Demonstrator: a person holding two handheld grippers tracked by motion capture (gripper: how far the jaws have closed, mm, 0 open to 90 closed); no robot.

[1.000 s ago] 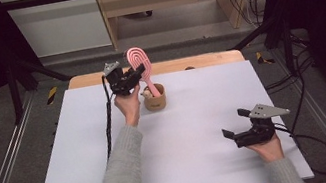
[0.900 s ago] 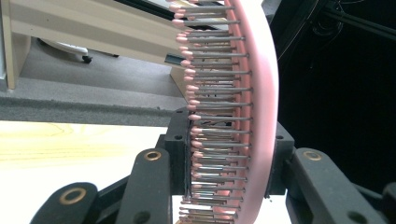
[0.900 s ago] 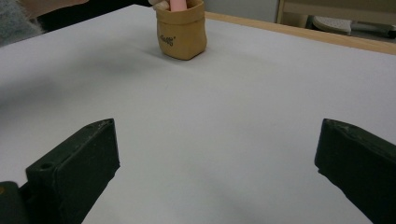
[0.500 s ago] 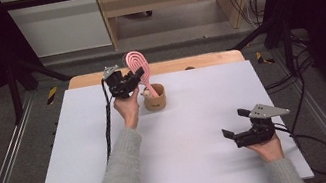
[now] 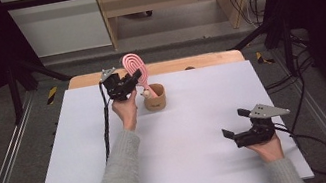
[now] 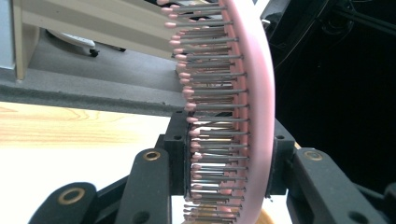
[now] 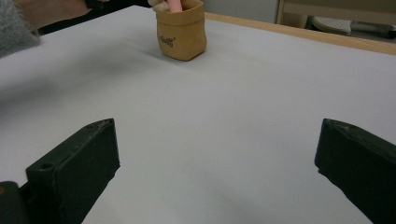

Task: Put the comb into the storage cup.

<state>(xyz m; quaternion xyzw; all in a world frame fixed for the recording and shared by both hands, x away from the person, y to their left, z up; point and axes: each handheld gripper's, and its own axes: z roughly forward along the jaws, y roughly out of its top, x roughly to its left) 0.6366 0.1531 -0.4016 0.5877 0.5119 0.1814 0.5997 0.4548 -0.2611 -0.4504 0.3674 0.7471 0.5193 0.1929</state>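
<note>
Above the brown pot (image 5: 154, 98), the pink hairbrush (image 5: 136, 71) is clamped by the left gripper (image 5: 134, 79). The right gripper (image 5: 233, 124) is held wide apart, empty, over the white table (image 5: 196, 116).

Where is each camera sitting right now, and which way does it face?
High view: above the person's side, looking forward and down at the table; both forearms show.
Left gripper view: rides the left gripper, looking along jaws shut on the pink hairbrush.
Right gripper view: rides the right gripper, low over the table, jaws apart, facing the tan cup.
High and right views share the cup.
</note>
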